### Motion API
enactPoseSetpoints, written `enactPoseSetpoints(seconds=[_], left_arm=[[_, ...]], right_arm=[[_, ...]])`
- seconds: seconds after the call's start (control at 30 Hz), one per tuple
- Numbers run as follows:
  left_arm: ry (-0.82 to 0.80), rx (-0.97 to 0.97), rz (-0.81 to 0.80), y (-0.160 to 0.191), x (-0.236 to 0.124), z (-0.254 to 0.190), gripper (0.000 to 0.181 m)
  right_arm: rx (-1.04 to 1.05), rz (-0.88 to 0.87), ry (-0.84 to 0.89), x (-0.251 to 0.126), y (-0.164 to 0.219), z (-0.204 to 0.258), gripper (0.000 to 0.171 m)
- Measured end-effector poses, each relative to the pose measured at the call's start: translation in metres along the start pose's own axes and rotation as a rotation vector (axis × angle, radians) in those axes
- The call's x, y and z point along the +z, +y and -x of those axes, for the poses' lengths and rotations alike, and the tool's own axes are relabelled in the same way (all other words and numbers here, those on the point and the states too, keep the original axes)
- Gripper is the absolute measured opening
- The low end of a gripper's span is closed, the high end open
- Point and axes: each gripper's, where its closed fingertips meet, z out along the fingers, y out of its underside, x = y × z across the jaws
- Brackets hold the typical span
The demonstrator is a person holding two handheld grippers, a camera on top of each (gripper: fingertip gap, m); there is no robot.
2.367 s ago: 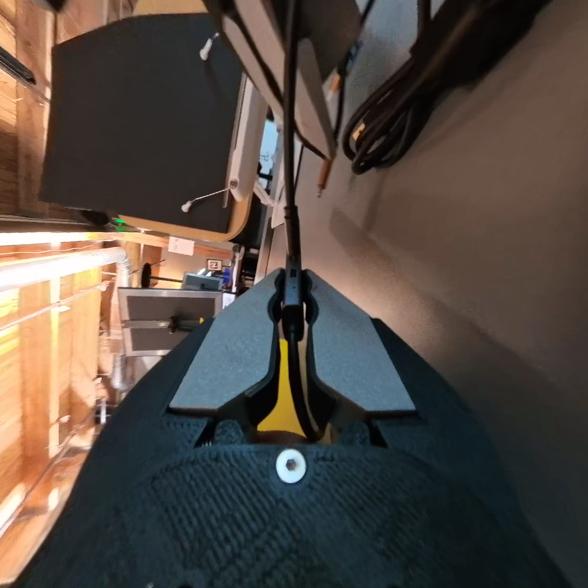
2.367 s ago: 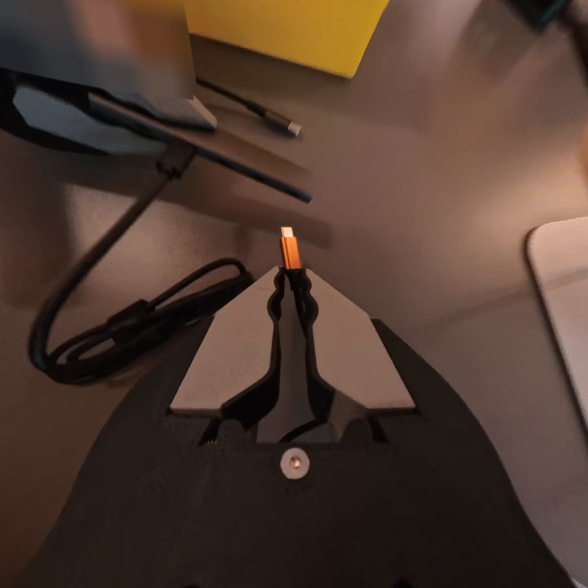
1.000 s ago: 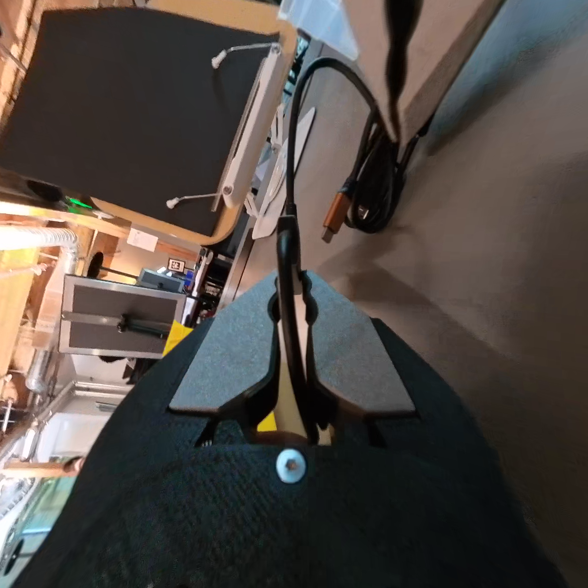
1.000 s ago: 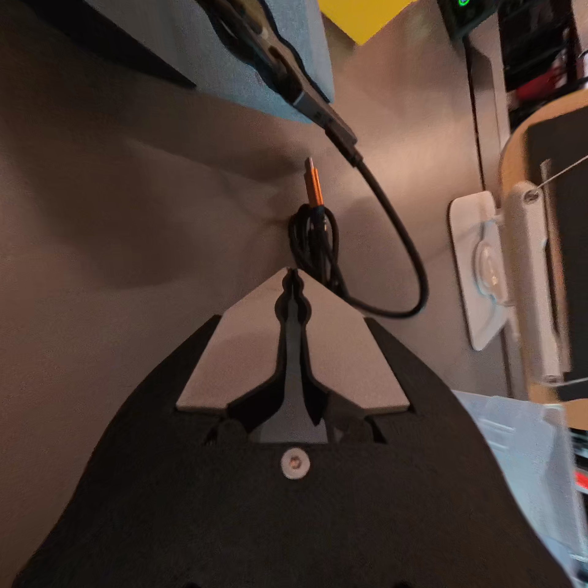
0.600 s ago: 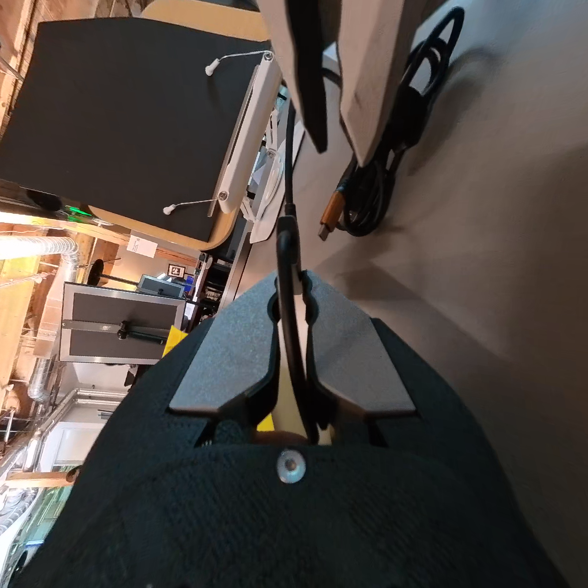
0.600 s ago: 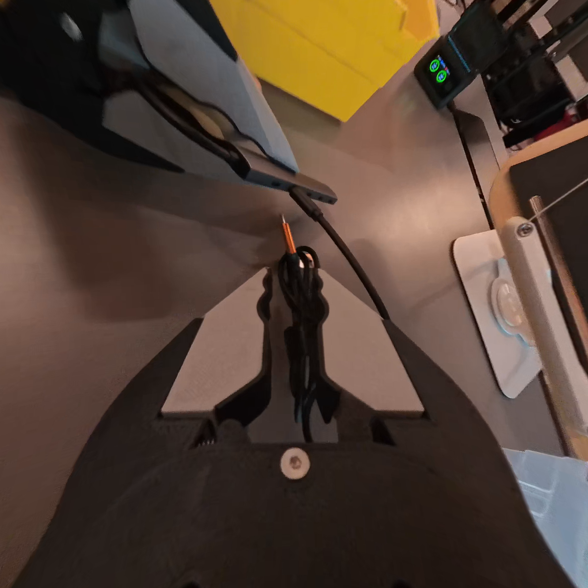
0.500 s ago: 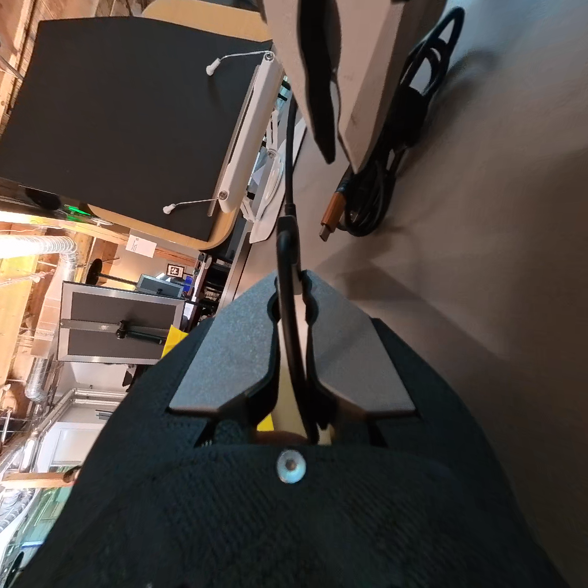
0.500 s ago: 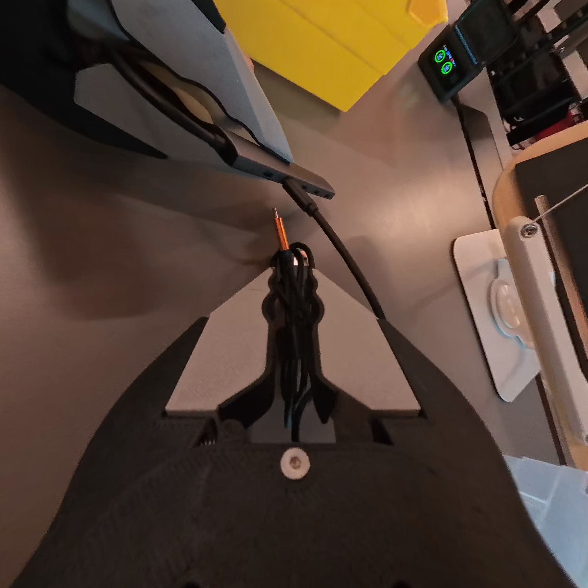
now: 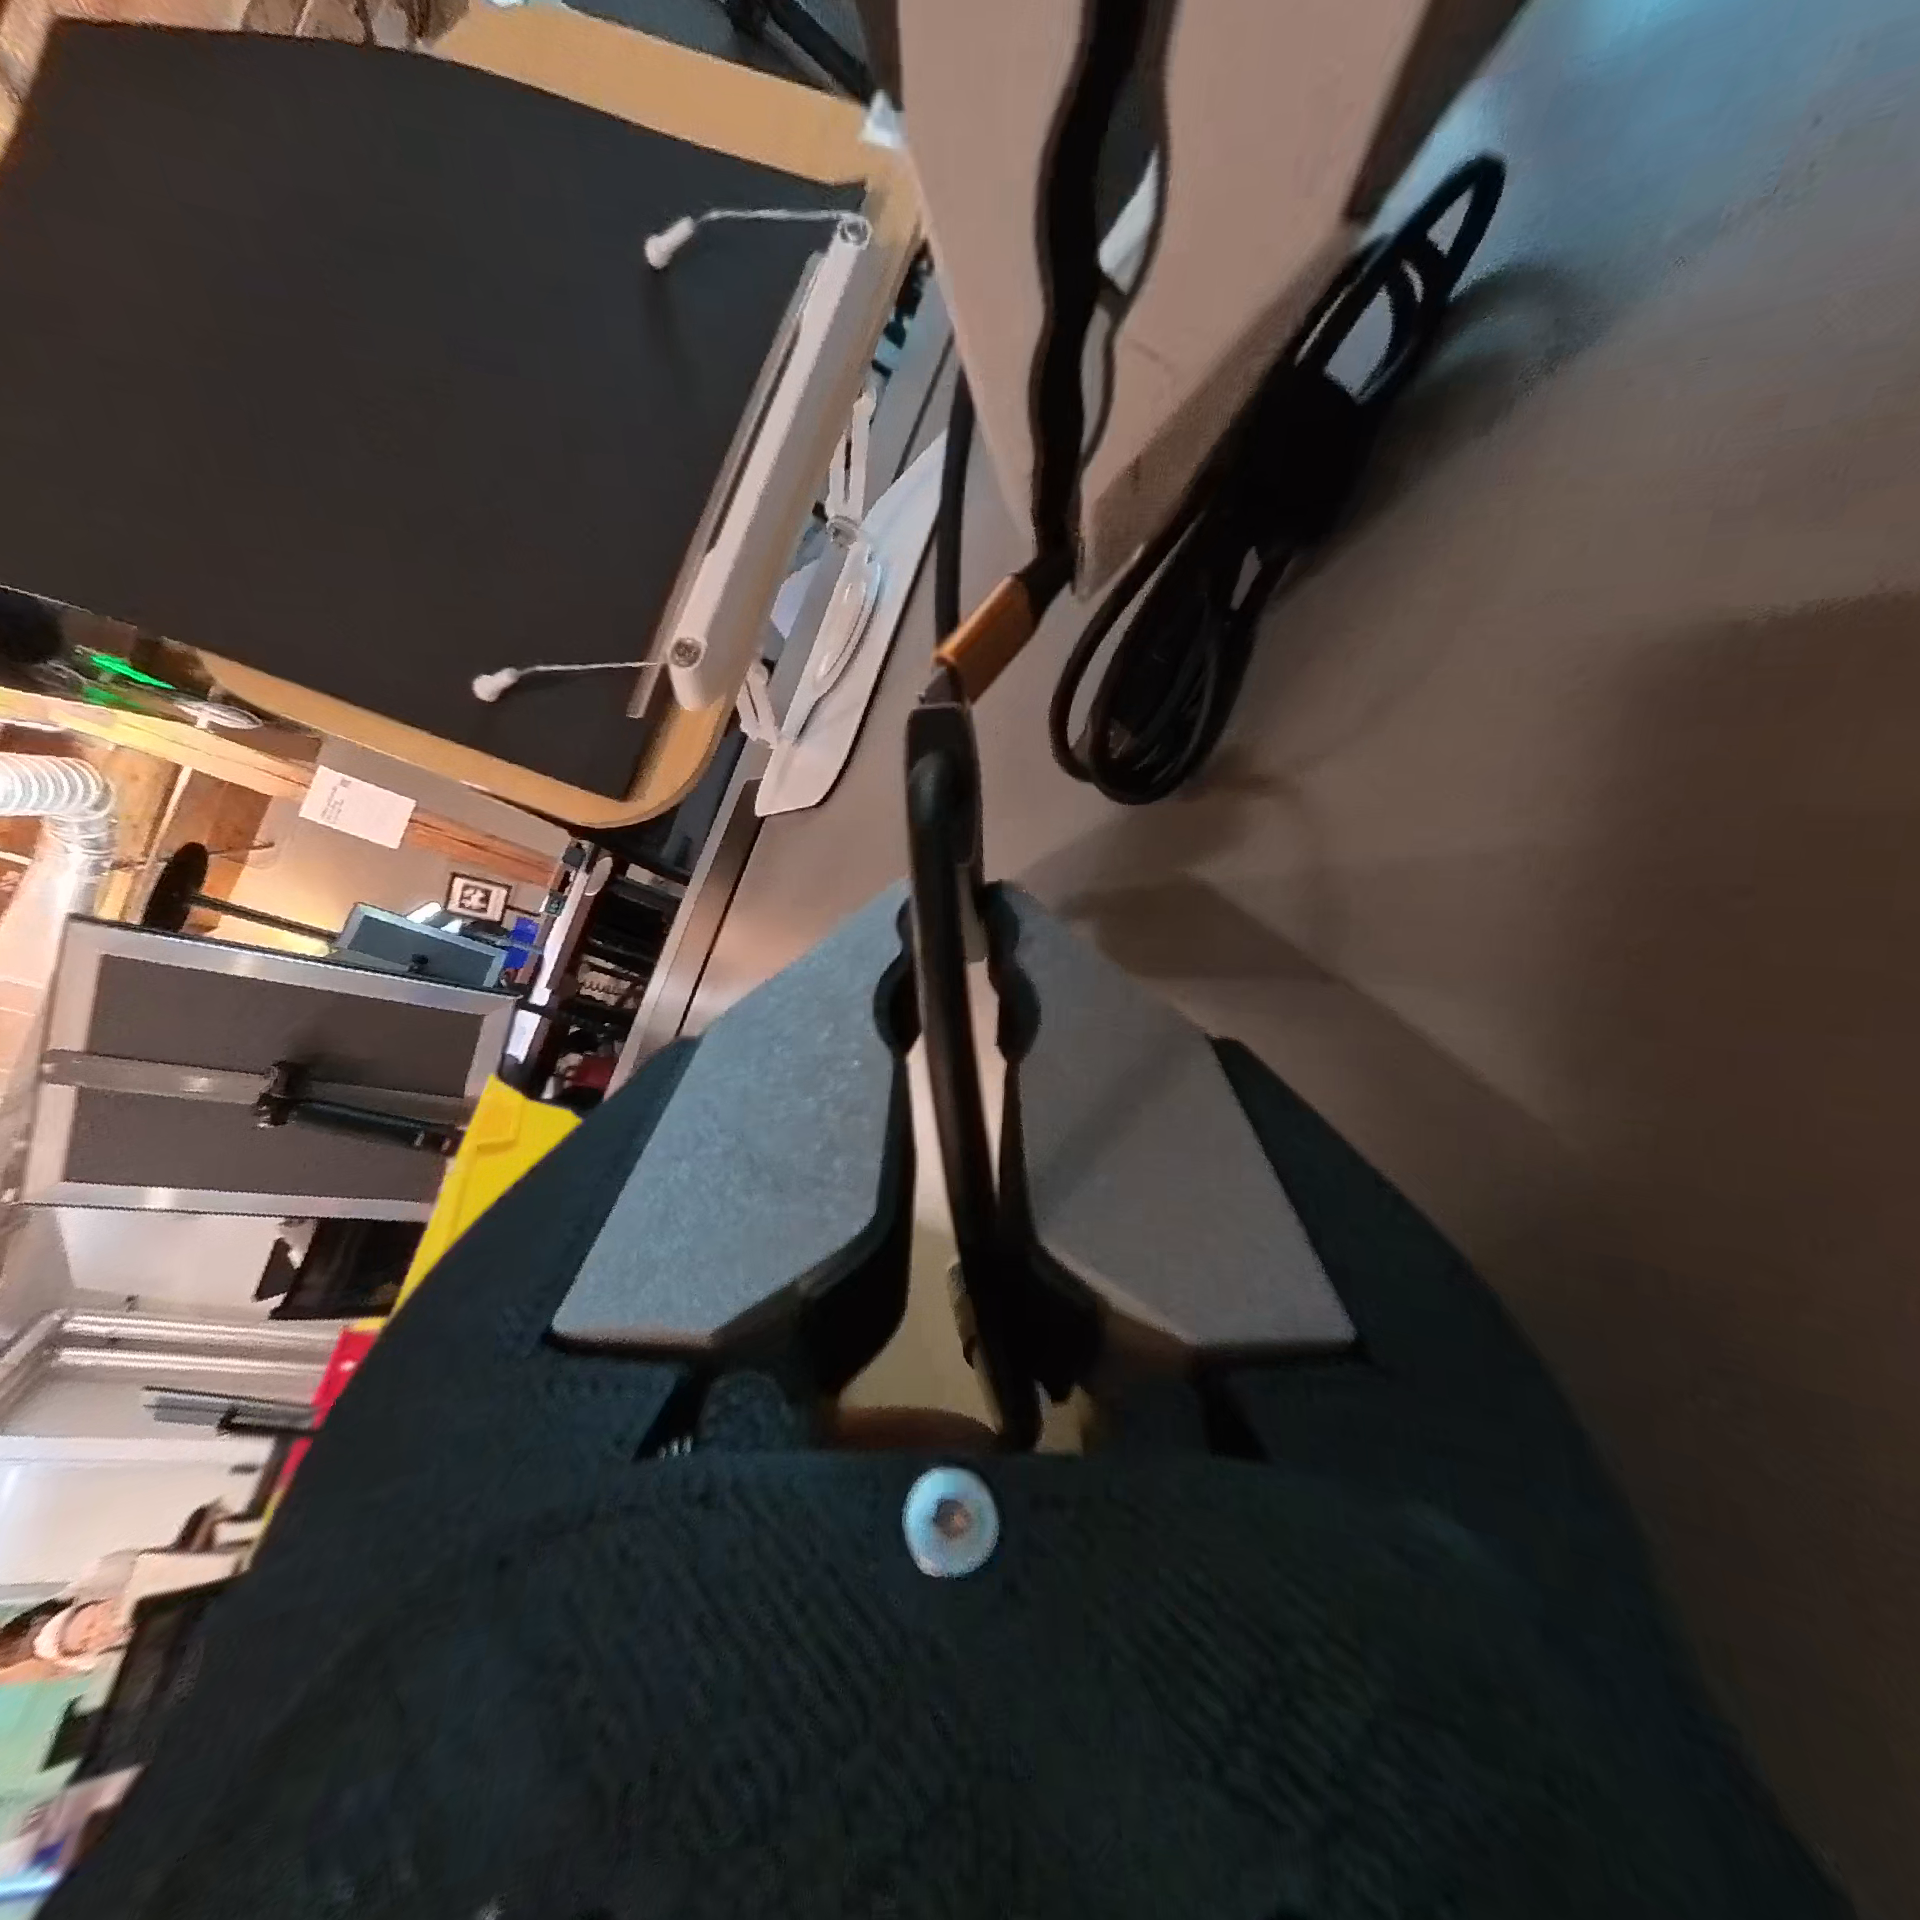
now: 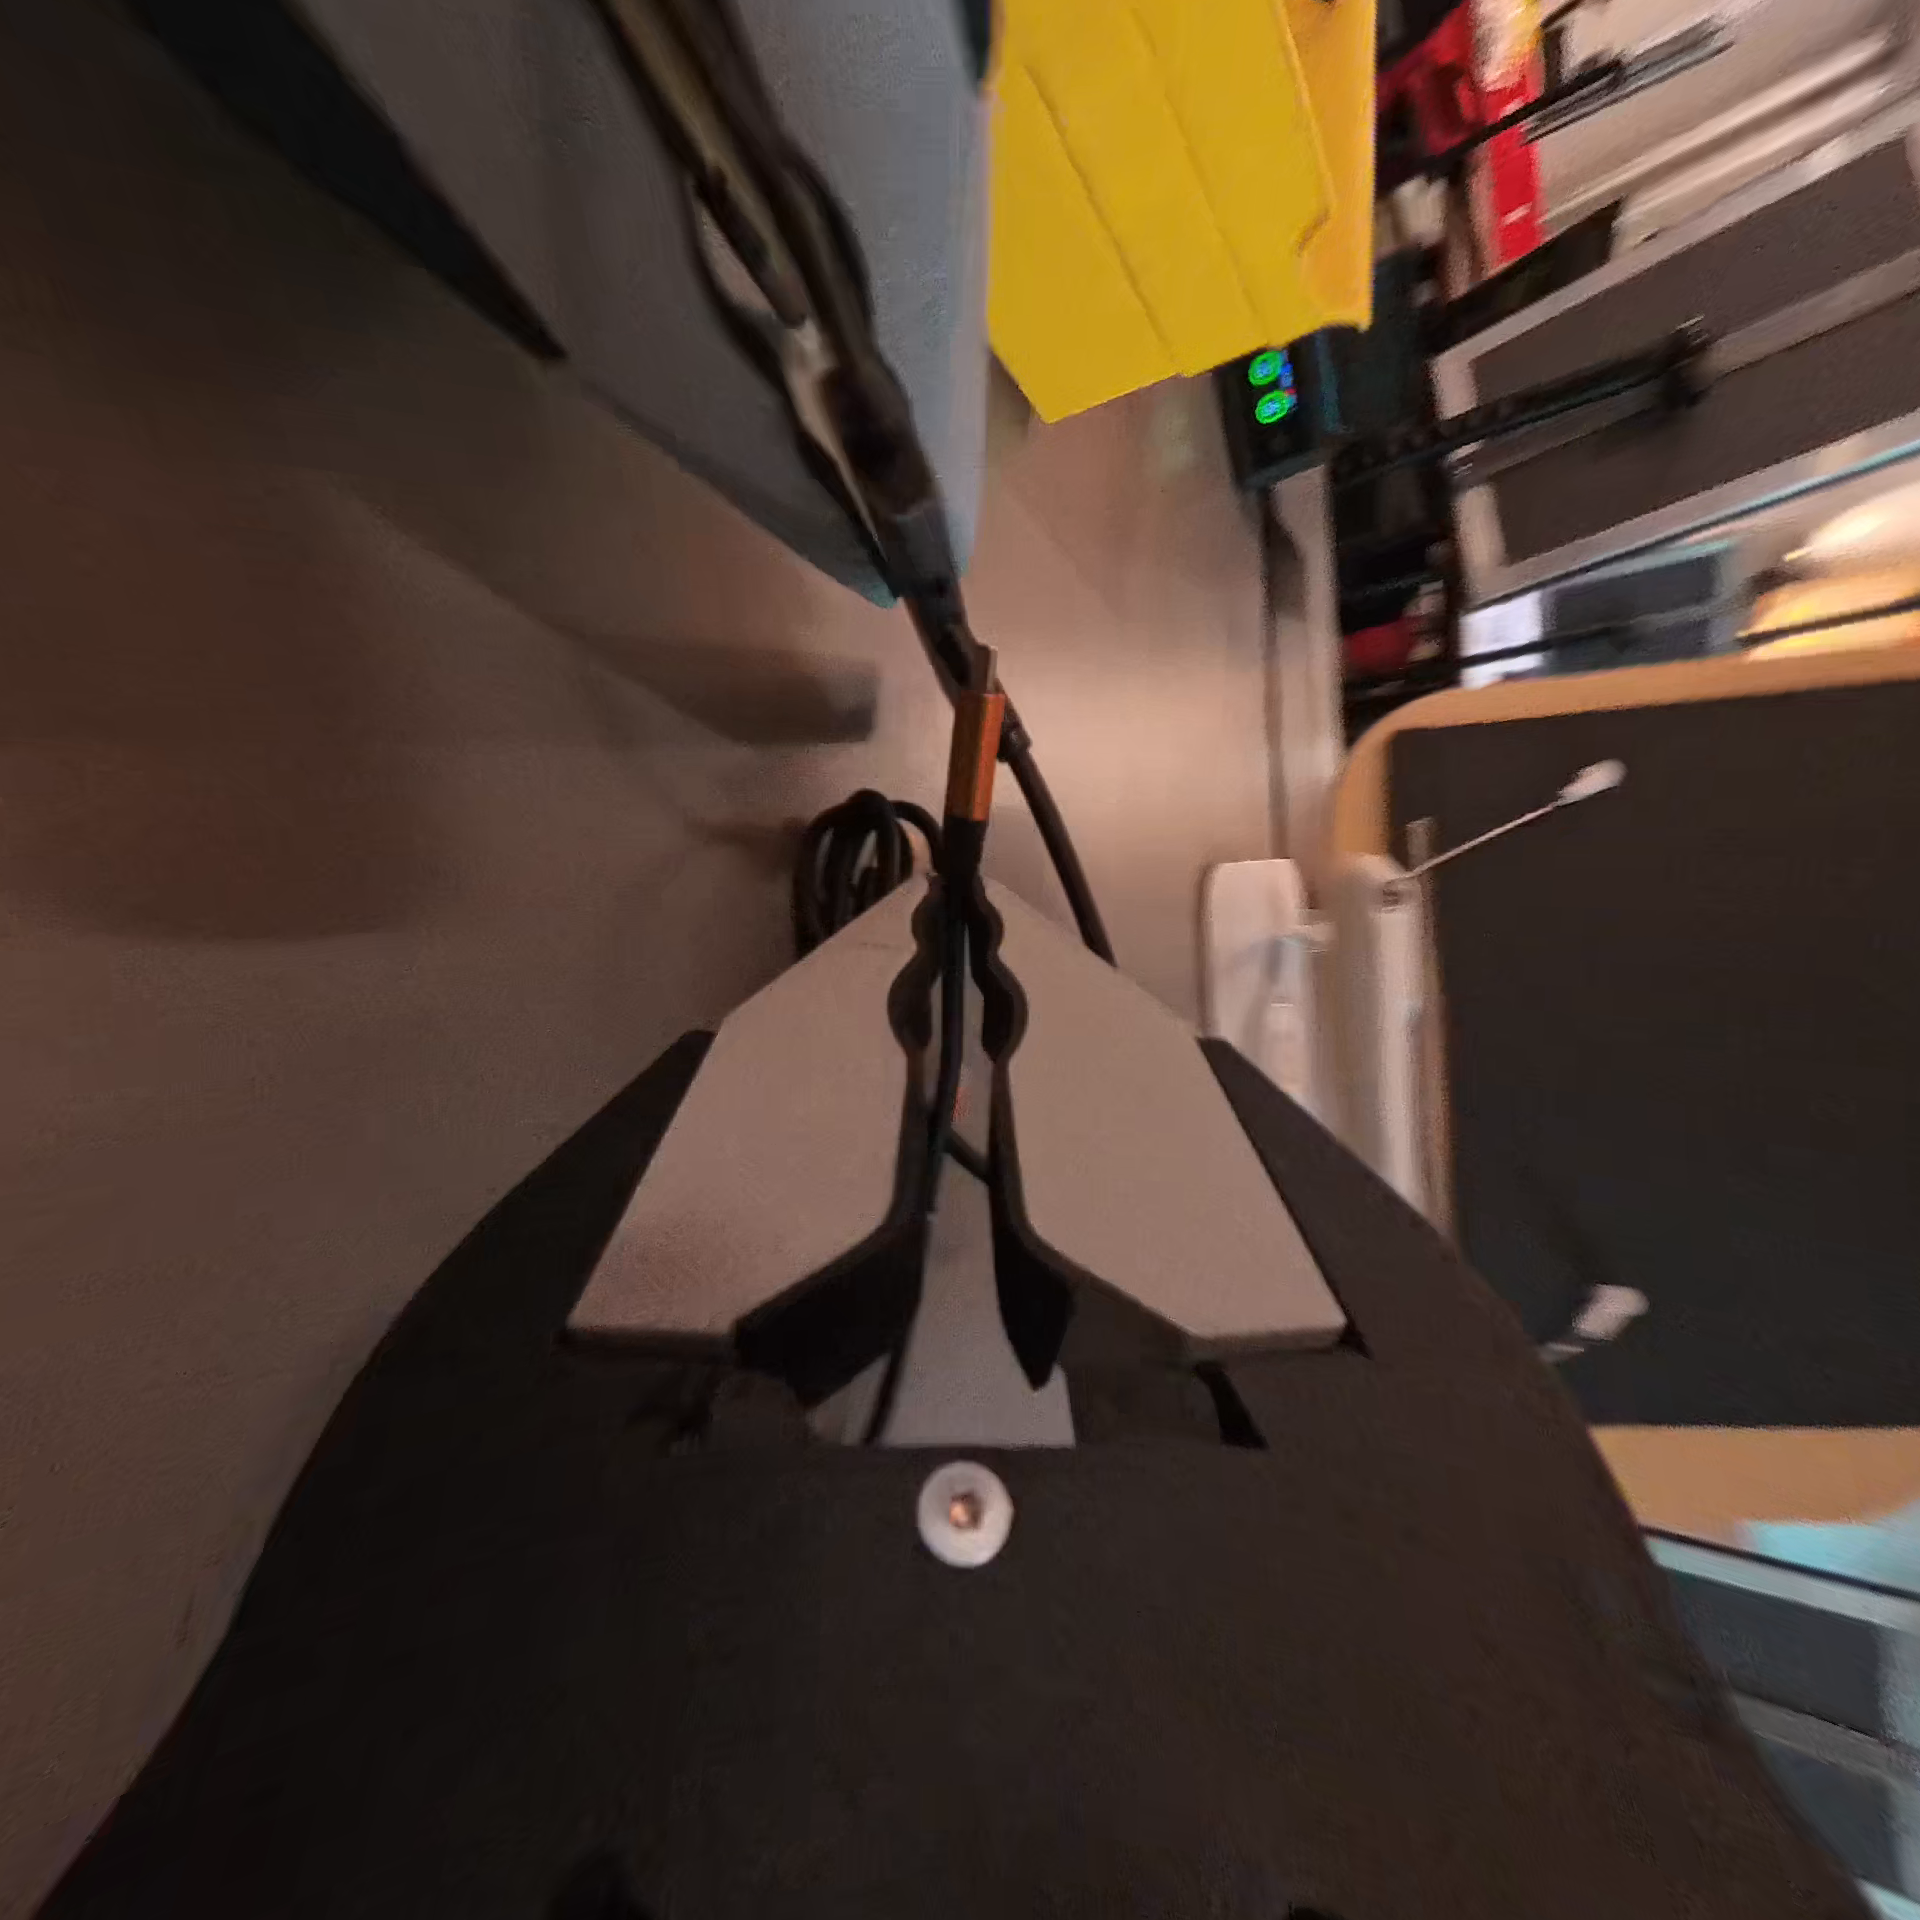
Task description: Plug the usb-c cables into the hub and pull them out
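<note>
My left gripper (image 9: pixel 951 914) is shut on the dark slim hub (image 9: pixel 940 810), held edge-on and sticking out past the fingertips. My right gripper (image 10: pixel 951 904) is shut on a black usb-c cable just behind its orange plug (image 10: pixel 977 758). The plug tip meets the end of the hub (image 10: pixel 920 540); blur hides whether it is seated. In the left wrist view the orange plug (image 9: pixel 987 623) touches the hub's end, with the right gripper (image 9: pixel 1049 312) above it. The rest of that cable hangs as a coil (image 9: pixel 1247 540). The hub's own black lead (image 10: pixel 1049 831) curves off to the right.
The grey table (image 9: pixel 1558 935) lies under both grippers. A yellow bin (image 10: pixel 1164 187) and a small device with green lights (image 10: pixel 1273 395) stand beyond the hub. A black board with a wooden rim (image 9: pixel 364 395) and a white stand (image 9: pixel 769 447) are at the table's side.
My right gripper opened around the coiled cable, closed behind the orange plug and lifted it. The plug has moved up to the end of the hub. The left gripper still holds the hub.
</note>
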Motion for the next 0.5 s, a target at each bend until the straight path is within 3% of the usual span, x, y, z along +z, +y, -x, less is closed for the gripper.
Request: enactPoseSetpoints(seconds=[0.2, 0.5], left_arm=[[0.039, -0.094, -0.027, -0.002, -0.003, 0.001, 0.006], [0.026, -0.034, -0.004, -0.001, 0.000, -0.002, 0.007]], right_arm=[[-0.431, 0.184, 0.268, -0.014, -0.005, -0.003, 0.000], [-0.548, 0.356, 0.358, -0.027, -0.002, -0.018, 0.000]])
